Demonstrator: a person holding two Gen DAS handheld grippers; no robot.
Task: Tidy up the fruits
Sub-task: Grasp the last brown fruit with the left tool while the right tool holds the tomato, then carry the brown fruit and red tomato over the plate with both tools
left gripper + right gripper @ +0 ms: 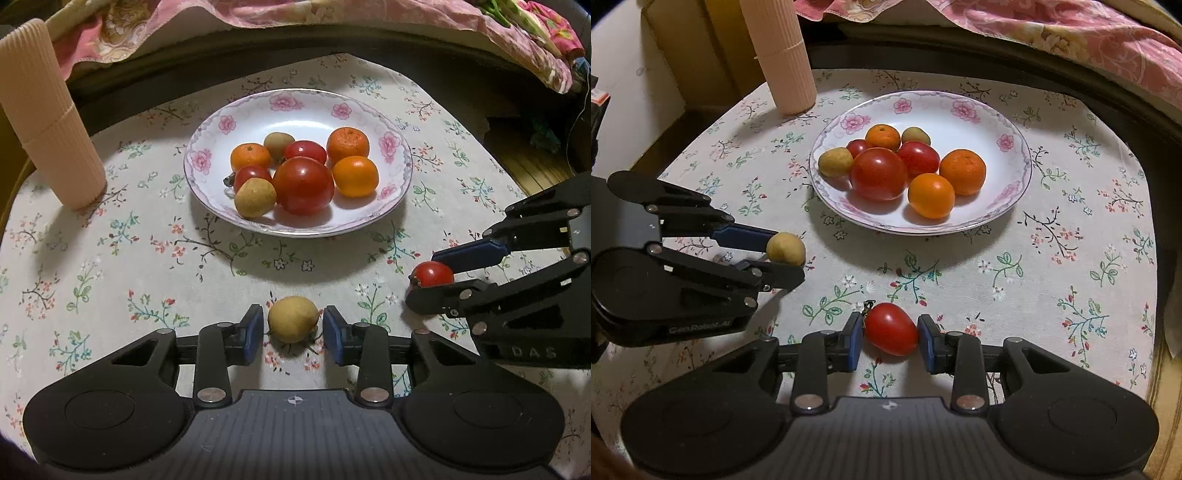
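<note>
1. The left gripper [293, 328] hangs low over the near edge of the tabletop [110, 258], its blue pads on either side of a small yellow-brown fruit [293, 318] that sits on the flowered cloth; a thin gap shows at each pad, so the jaws are released and not yet pressing
2. The right gripper [891, 336] is just beside it, also at the near edge, clenched on a small red tomato [891, 328]; both pads touch the tomato's sides and its dark stem points left
3. From the left wrist view the right gripper [424, 280] comes in from the right edge with the same tomato [433, 274] between its fingers
4. From the right wrist view the left gripper [786, 258] comes in from the left edge with the yellow-brown fruit [785, 249] at its fingertips
5. Toward the middle of the tabletop stands a white plate [295, 99] with pink flowers on its rim
6. In the plate lie a big red tomato [303, 185], two smaller red ones, three oranges [355, 176] and two more yellow-brown fruits, packed close and touching
7. At the far left corner stands an upright ribbed beige cylinder [51, 122]
8. Beyond the far edge lies a pink patterned fabric [332, 18]
</note>
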